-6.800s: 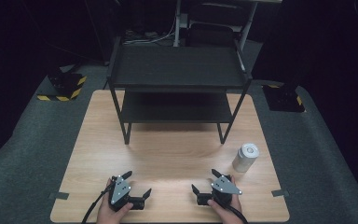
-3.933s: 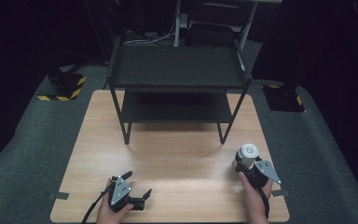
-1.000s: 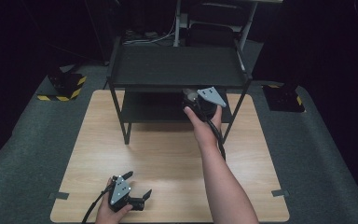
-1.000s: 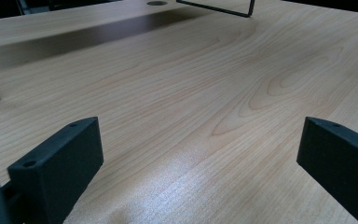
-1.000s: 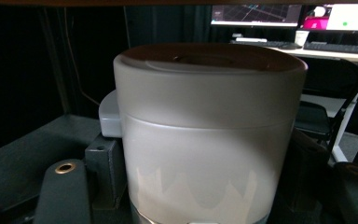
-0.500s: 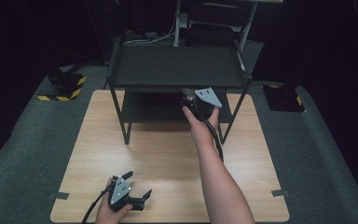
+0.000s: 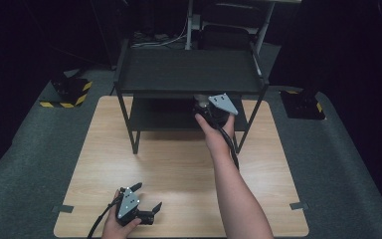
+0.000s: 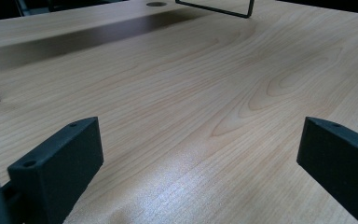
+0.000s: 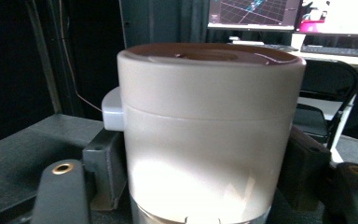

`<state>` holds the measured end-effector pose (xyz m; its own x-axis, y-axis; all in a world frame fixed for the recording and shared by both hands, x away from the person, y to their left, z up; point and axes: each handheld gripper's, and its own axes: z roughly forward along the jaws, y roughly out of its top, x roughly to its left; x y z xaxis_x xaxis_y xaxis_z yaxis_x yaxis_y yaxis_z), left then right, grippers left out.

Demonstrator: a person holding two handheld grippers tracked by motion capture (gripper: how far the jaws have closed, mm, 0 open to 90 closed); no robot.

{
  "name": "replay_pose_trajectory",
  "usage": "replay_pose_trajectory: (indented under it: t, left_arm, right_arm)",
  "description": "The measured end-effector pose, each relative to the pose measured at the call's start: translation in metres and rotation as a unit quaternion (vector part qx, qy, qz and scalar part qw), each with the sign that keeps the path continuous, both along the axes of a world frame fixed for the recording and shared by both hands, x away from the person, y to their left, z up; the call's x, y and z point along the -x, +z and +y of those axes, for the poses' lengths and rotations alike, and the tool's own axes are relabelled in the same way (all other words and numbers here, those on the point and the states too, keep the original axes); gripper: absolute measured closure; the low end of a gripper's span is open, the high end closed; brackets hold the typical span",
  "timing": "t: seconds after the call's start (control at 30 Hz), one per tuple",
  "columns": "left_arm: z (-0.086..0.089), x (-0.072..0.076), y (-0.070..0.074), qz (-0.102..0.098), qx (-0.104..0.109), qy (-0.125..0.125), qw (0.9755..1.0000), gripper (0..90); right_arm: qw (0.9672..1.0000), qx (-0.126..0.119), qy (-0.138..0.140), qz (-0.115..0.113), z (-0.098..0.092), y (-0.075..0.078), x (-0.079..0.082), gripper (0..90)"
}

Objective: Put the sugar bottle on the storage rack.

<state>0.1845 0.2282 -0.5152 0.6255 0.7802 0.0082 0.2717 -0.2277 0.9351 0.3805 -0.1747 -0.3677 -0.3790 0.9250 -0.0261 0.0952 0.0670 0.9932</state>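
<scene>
Can (image 9: 212,135) stands upright on the rack's (image 7: 189,73) lower shelf, at twelve o'clock between our right gripper's (image 7: 205,110) just-loosening, released jaws; left gripper (image 7: 146,201) idles agape on the surface (image 7: 174,164).

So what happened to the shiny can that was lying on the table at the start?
The right tongs took the can from the table's right side and carried it up to the lower shelf of the black rack. Their jaws have just been opening, with the can upright between them. The left tongs stayed open, low over the wooden table.
</scene>
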Motion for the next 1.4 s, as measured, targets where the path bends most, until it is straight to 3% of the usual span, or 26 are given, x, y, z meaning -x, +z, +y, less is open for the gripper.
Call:
replay_pose_trajectory:
  t: [0.2,0.33,0.93,1.27,1.4]
  left_arm:
    - [0.000,0.000,0.000,-0.001,0.000,0.000,1.0000,0.4]
    - [0.000,0.000,0.000,0.001,0.002,0.001,1.0000,0.4]
    - [-0.001,0.000,0.000,0.002,0.000,0.001,1.0000,0.4]
    - [-0.001,0.000,0.000,0.000,-0.001,0.001,1.0000,0.4]
    - [-0.001,0.000,0.000,0.001,-0.002,0.002,1.0000,0.4]
  right_arm:
    - [0.9999,-0.005,0.007,0.010,-0.004,0.005,0.003,13.6]
    - [0.9998,-0.009,0.013,0.008,-0.006,0.006,0.008,0.1]
    - [0.9987,-0.019,0.045,-0.014,-0.030,-0.002,0.046,0.0]
    - [0.9974,-0.015,0.064,-0.027,-0.056,-0.021,0.081,0.0]
    - [0.9971,-0.013,0.068,-0.030,-0.068,-0.036,0.097,0.0]
